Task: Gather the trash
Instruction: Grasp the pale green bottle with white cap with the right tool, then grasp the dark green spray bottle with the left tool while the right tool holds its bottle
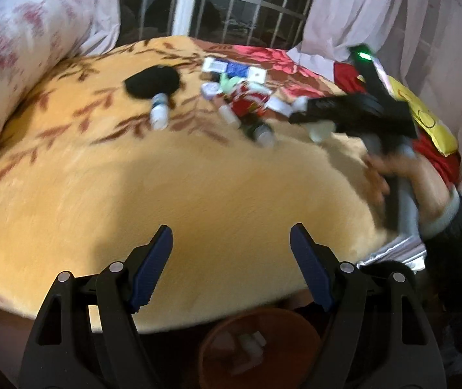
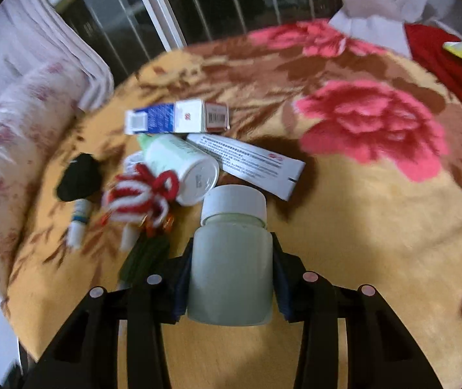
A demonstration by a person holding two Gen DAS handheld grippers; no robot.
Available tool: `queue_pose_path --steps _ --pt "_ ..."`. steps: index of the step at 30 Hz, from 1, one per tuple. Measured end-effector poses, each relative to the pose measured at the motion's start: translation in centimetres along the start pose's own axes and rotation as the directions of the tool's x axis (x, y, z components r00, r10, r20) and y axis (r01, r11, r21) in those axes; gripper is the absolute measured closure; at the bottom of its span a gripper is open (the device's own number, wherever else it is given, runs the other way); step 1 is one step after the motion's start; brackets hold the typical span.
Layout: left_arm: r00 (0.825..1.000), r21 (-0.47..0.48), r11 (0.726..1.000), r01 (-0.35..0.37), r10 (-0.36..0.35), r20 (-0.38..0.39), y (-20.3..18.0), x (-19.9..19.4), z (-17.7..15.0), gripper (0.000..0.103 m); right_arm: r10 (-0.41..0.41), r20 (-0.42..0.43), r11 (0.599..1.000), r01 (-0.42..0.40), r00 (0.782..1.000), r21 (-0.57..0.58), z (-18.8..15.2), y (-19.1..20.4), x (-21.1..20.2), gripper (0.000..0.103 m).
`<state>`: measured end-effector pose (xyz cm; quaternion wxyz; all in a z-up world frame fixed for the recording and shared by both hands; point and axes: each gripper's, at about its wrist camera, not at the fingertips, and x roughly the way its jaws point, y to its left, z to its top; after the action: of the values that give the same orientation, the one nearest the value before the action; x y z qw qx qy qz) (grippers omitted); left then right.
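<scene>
The right gripper (image 2: 231,278) pinches a pale green bottle (image 2: 231,272) with a white cap, one pad on each side of its body, cap pointing away from the tool. Just beyond it on the yellow flowered blanket (image 2: 360,227) lie a red-and-white yarn bundle (image 2: 140,194), a tipped white bottle (image 2: 182,165), a long white box (image 2: 250,165) and a blue-and-white carton (image 2: 176,118). The left gripper (image 1: 231,259) hangs spread and empty, a brown bin (image 1: 260,350) below it.

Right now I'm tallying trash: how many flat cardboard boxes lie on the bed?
2: a blue-and-white carton farthest back, and a long white printed box just before it. Others may be hidden.
</scene>
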<state>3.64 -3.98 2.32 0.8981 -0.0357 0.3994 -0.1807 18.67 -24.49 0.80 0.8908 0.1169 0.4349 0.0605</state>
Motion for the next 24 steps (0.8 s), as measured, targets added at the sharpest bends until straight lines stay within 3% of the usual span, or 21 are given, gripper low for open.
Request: queue_pose_path --steps 5,10,17,20,24 --pt "1.000 -0.002 1.000 -0.001 0.001 -0.026 -2.7 4.0 4.2 0.030 0.038 0.111 0.999 -0.040 0.993 0.014 -2.1 -2.2 -4.9 0.061" --pt "0.996 -0.086 0.996 -0.037 0.030 -0.079 -3.9 10.0 8.5 0.030 0.069 0.185 0.996 -0.077 0.980 0.036 -4.0 -4.4 -8.9 0.061" --pt "0.973 -0.138 0.977 -0.161 0.134 -0.190 -4.3 16.1 10.9 0.030 0.069 0.204 0.995 -0.082 0.976 0.053 -5.9 -7.1 -9.8 0.061" --pt "0.954 -0.098 0.967 -0.233 0.208 -0.217 -4.9 17.7 11.7 0.030 0.090 0.199 0.992 -0.106 0.976 0.070 -6.7 -7.8 -9.3 0.061" --pt "0.944 -0.074 0.960 -0.271 0.250 -0.213 -5.2 18.2 11.9 0.035 0.109 0.193 0.990 -0.124 0.975 0.072 -7.2 -7.8 -8.6 0.061"
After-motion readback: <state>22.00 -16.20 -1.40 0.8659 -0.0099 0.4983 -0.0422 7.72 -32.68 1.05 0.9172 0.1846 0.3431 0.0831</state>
